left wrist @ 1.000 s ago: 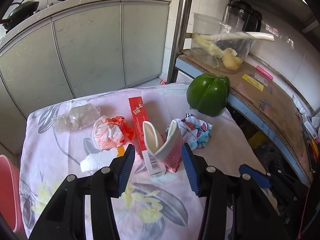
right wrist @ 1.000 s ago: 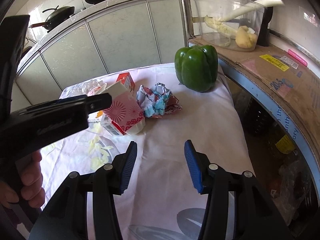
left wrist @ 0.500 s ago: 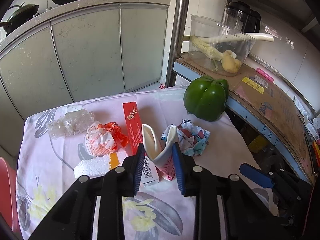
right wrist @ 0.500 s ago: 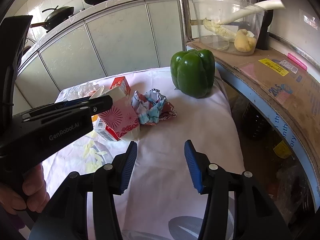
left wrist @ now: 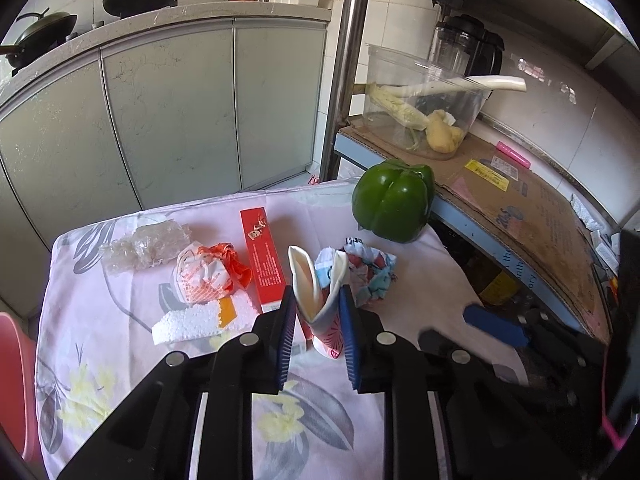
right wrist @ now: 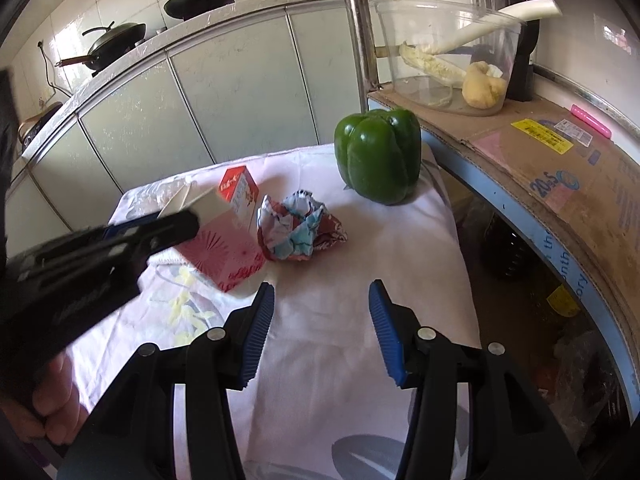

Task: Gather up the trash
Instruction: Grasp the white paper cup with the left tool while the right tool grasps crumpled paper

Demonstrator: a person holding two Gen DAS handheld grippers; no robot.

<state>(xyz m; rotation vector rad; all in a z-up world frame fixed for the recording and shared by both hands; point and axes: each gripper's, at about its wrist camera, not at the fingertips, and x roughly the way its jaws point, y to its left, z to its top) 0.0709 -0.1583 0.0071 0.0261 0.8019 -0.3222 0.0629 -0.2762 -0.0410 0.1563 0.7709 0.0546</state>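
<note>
My left gripper (left wrist: 317,295) is closing its jaws on a white and pink milk carton (left wrist: 308,280), and both blue pads press its sides. The right wrist view shows the carton (right wrist: 224,248) tilted on the floral cloth (right wrist: 360,264). Beside it lie crumpled colourful paper (left wrist: 372,272), a red box (left wrist: 264,260), an orange-white wrapper (left wrist: 204,276), a foam piece (left wrist: 188,322) and clear plastic (left wrist: 144,244). My right gripper (right wrist: 322,300) stands open over bare cloth, in front of the crumpled paper (right wrist: 300,232).
A green pepper (left wrist: 394,204) stands at the cloth's far right corner. On the right, a cardboard-topped shelf (left wrist: 520,208) holds a clear bowl (left wrist: 420,112) of vegetables. A metal pole (left wrist: 344,72) rises behind. A pink bin (left wrist: 12,380) is at the left edge.
The left jaws have come together from wide open onto the carton's sides. The carton now leans over. The right gripper has kept still and open.
</note>
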